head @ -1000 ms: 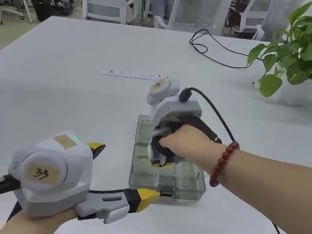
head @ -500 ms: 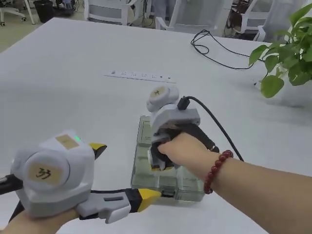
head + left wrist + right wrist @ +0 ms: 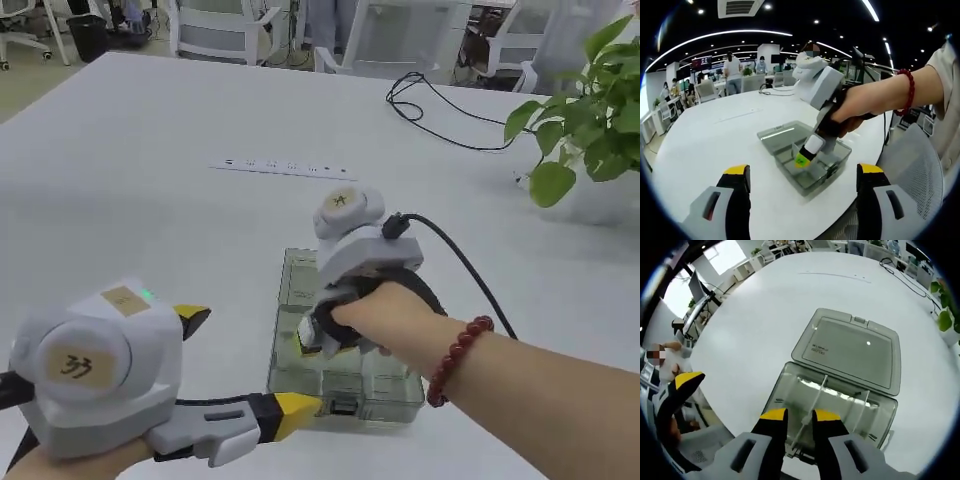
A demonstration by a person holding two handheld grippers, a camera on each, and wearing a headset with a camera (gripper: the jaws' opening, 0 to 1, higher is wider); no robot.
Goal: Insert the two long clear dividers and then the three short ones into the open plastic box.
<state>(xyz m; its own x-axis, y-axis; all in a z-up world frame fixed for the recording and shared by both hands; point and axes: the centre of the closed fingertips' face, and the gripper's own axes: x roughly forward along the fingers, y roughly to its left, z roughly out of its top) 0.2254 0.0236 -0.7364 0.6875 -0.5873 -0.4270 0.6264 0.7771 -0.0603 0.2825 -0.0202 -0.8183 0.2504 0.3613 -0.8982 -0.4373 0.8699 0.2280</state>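
Nearest the person, the left claw (image 3: pixel 245 362) is hanging released, its yellow-tipped jaws spread wide just short of the box's (image 3: pixel 345 385) near-left corner and gripping nothing. The clear box is sitting open on the white tabletop (image 3: pixel 150 200), right in front of the person. A hand (image 3: pixel 385 320) is holding the right claw (image 3: pixel 800 415) down into the box. Its jaws are standing close together on either side of a clear divider (image 3: pixel 815 392) that is running upright across the box; I cannot tell whether they are actually pinching it. A second short divider (image 3: pixel 863 404) is standing to the right of it. Beyond the box, its lid (image 3: pixel 850 347) is lying flat on the tabletop. Farther back a white power strip (image 3: pixel 285 167) is lying, then a black cable (image 3: pixel 440 110), and a leafy plant (image 3: pixel 585 110) is standing at the right edge.
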